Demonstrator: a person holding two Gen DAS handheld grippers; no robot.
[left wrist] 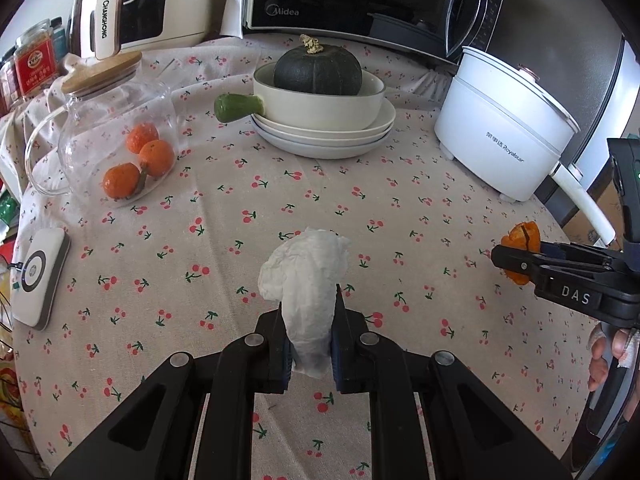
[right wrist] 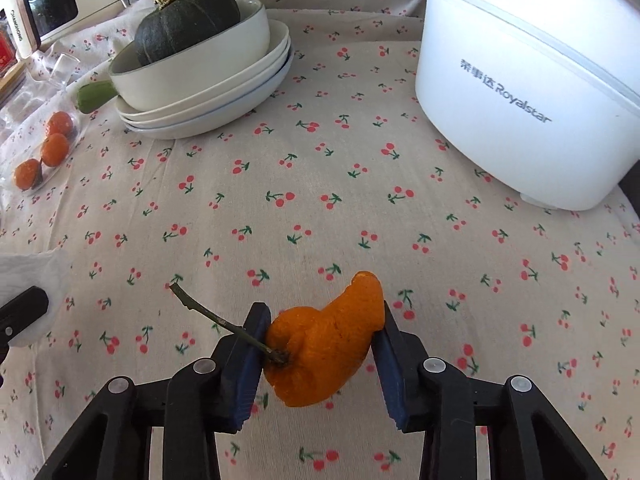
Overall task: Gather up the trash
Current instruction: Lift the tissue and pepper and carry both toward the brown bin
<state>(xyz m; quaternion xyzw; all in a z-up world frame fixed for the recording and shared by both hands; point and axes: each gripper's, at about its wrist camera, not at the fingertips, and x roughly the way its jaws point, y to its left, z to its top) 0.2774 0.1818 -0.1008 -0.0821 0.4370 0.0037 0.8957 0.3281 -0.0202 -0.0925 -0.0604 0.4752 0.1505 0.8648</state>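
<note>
My left gripper point(left wrist: 310, 322) is shut on a crumpled white tissue point(left wrist: 308, 280) and holds it above the cherry-print tablecloth point(left wrist: 240, 240). My right gripper point(right wrist: 320, 332) is shut on an orange peel point(right wrist: 324, 344) with a thin green stem sticking out to the left. The right gripper with the peel point(left wrist: 522, 236) also shows at the right edge of the left wrist view. The tissue point(right wrist: 28, 276) and a left fingertip show at the left edge of the right wrist view.
A glass jar with oranges point(left wrist: 120, 136) lies at the left. A dark squash sits in a white bowl on stacked plates point(left wrist: 320, 120). A white electric pot point(left wrist: 504, 128) stands at the right, a microwave point(left wrist: 360, 0) behind. A white device point(left wrist: 40, 276) lies at the left edge.
</note>
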